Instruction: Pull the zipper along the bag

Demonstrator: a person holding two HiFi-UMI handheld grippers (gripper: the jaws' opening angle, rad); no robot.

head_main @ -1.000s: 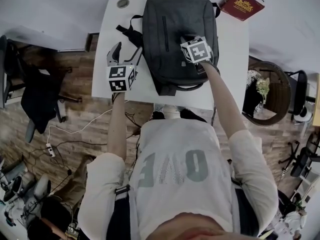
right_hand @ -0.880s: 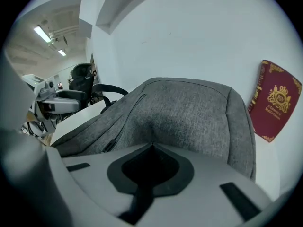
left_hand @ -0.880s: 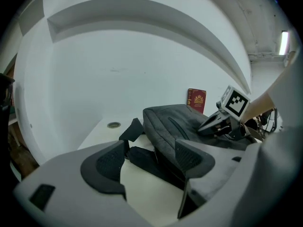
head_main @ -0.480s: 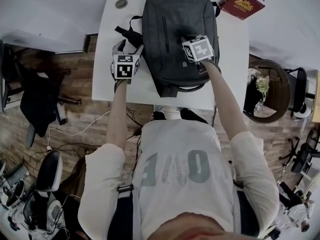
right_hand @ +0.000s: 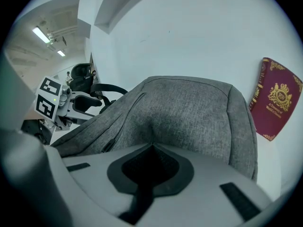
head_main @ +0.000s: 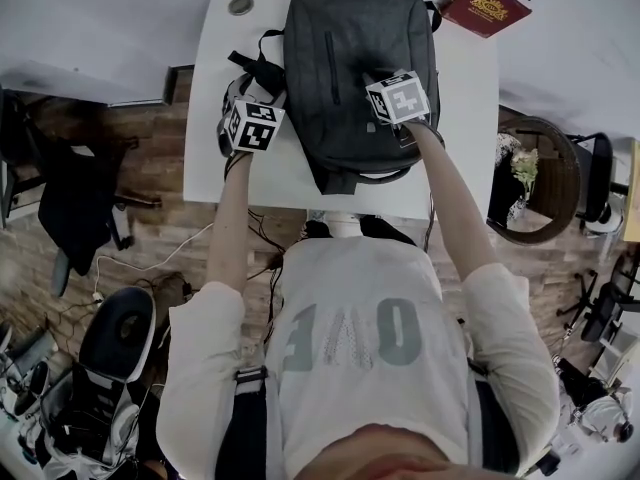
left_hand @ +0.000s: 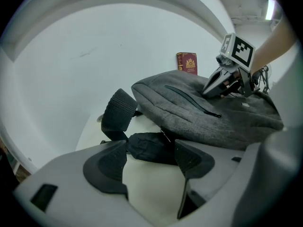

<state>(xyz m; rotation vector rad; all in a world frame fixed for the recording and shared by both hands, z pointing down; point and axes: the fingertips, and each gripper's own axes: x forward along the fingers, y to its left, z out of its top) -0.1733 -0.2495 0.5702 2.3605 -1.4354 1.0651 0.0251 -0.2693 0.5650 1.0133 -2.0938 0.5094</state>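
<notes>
Pinching the bag (head_main: 345, 58), right tool (right_hand: 151, 145) shut; left tool (left_hand: 150, 151) wide before strap (left_hand: 142, 146), book (head_main: 485, 5) behind.

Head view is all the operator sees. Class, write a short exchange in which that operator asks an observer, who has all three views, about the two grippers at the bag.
Operator: Is the left gripper closed on anything?
Observer: No. The left gripper view shows its jaws standing apart, with the black strap end lying at their tips.
Operator: And the right gripper, on top of the bag?
Observer: Its jaws are shut, with the tips against the bag's grey fabric, which puckers there. I can't tell whether a zipper pull is pinched between them.
</notes>
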